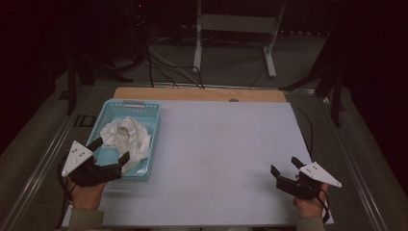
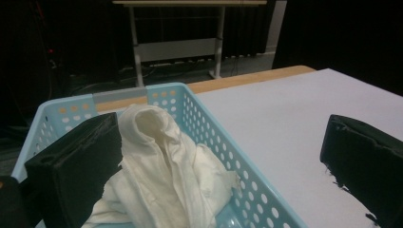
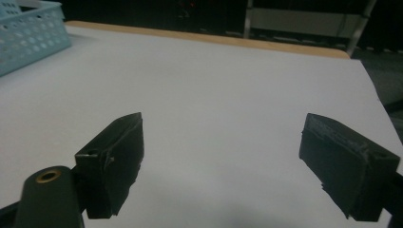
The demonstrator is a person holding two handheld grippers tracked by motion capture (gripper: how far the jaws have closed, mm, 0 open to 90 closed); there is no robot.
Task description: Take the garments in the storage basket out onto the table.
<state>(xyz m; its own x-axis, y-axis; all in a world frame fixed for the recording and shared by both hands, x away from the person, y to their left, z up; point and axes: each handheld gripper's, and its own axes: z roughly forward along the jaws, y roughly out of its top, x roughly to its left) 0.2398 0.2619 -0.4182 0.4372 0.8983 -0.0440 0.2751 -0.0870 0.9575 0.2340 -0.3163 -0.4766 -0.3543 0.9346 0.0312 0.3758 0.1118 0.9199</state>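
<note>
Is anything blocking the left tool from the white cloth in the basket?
Nothing visible does. The left tool hangs open at the basket's near end, one jaw over the inside, the other beyond its right wall. The cloth lies uncovered between and ahead of the jaws.

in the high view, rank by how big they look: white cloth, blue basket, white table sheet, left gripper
1. White table sheet, far the largest.
2. Blue basket.
3. White cloth and left gripper: look much alike, and the gripper is nearer the camera, so no ranking between them.
</note>
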